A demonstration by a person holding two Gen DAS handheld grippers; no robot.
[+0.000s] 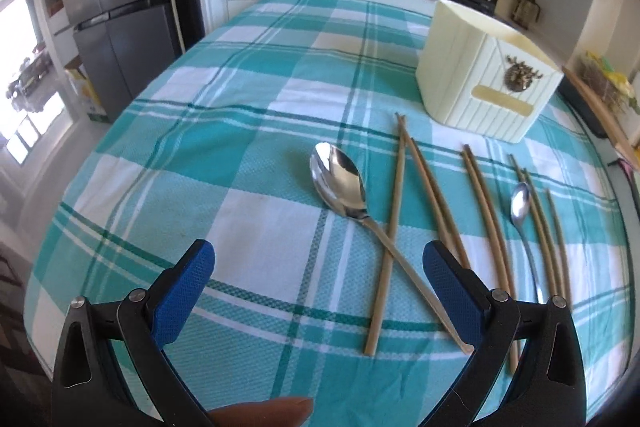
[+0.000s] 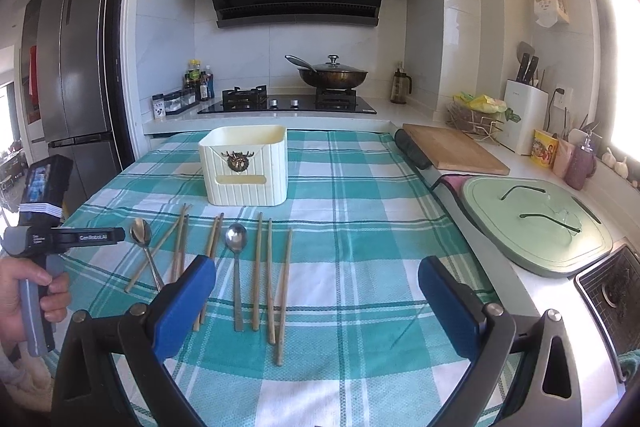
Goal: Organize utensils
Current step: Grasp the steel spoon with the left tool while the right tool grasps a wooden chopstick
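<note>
From the left wrist, the left hand-held gripper [image 1: 318, 273] gapes wide and empty over the desk [image 1: 240, 131], the large spoon [image 1: 340, 183] crossing a chopstick [image 1: 390, 239] just ahead; nothing seems sorted yet. From the right wrist, the right hand-held gripper [image 2: 317, 285] is equally wide and empty, and I judge the next move is closing on one utensil for the cream holder [image 2: 244, 167].

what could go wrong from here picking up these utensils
The large spoon's handle lies crossed with a chopstick, so lifting one will likely drag the other. The remaining chopsticks lie flat and close together on the checked cloth, so the open left hand-held gripper may take two at once or snag fabric.
</note>
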